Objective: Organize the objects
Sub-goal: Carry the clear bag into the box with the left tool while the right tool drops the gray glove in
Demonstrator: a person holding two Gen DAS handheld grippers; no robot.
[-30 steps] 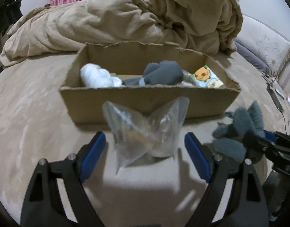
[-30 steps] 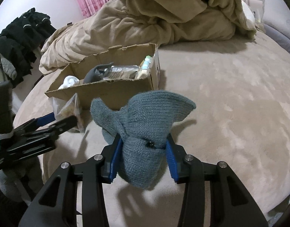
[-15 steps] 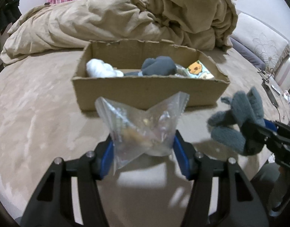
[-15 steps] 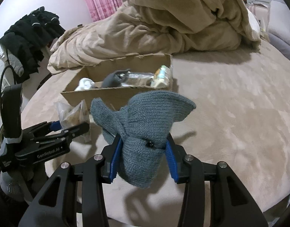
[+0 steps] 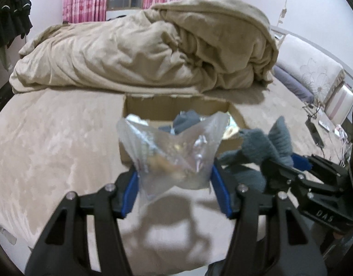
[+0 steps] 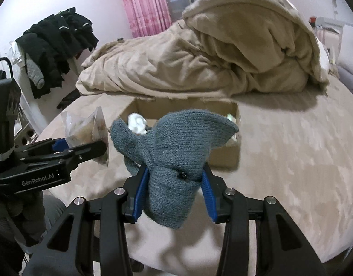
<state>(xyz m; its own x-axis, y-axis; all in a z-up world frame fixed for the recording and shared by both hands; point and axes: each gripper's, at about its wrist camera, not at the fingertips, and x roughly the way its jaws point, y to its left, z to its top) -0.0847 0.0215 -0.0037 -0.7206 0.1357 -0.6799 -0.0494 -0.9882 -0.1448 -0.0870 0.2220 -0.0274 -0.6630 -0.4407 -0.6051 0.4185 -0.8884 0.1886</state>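
Note:
My left gripper [image 5: 175, 188] is shut on a clear plastic bag [image 5: 174, 151] with small items inside and holds it above the bed, in front of the cardboard box [image 5: 176, 108]. My right gripper [image 6: 174, 191] is shut on a grey-blue knitted glove [image 6: 174, 147], also held up near the box [image 6: 224, 158]. The box holds a white bundle [image 6: 137, 122], a dark grey sock [image 5: 185, 120] and packets. The glove [image 5: 259, 147] shows at the right of the left wrist view, and the bag [image 6: 86, 126] at the left of the right wrist view.
The box sits on a beige bed cover [image 5: 50, 149]. A bunched beige duvet [image 5: 153, 50] lies behind it. Dark clothes [image 6: 56, 43] hang at the left. A pillow and headboard [image 5: 314, 78] and cables are at the right.
My left gripper closed on the plastic bag and lifted it off the bed. Both grippers rose and moved toward the box; the glove stays gripped.

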